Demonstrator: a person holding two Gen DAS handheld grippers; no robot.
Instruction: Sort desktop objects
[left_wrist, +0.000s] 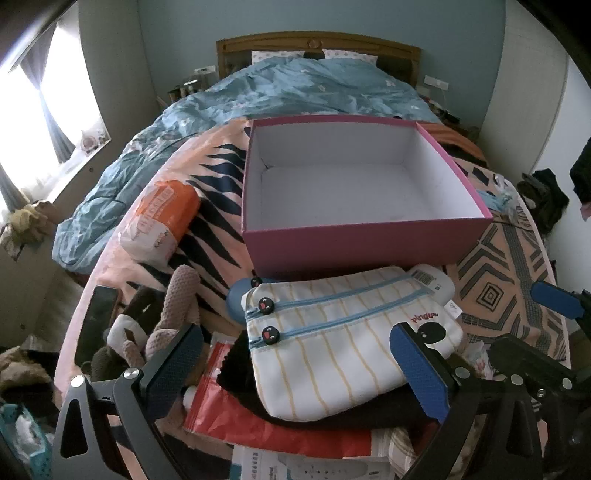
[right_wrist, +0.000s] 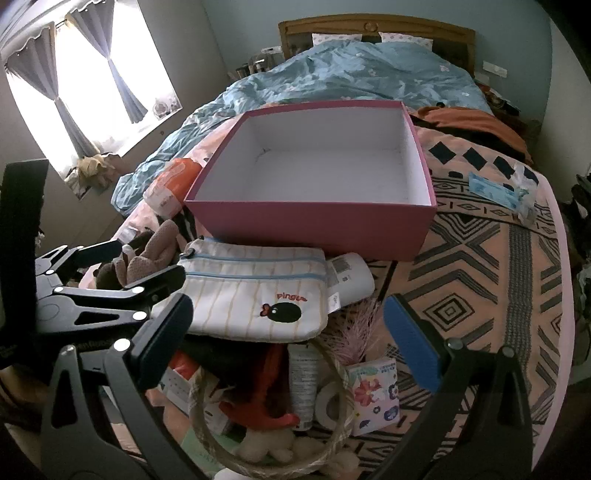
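- Two grippers are seen over a cluttered pile; nothing is held by either, and the pink box (left_wrist: 365, 236) beyond the pile is empty, so sorting is judged barely begun.
- Left gripper (left_wrist: 295, 369): jaws spread wide, straddling the striped pouch (left_wrist: 347, 339) lying just before the box; pad contact cannot be told.
- Right gripper (right_wrist: 291, 339): jaws wide apart, nothing clamped, above a basket (right_wrist: 199, 391) of small items.
- Next move, as judged: the left jaws are lowered and closed across the pouch.

A pink box (left_wrist: 364, 243) with white inside, a cream yellow-striped pouch (left_wrist: 343, 339) with blue zips, a peach-and-black geometric blanket (right_wrist: 480, 266).
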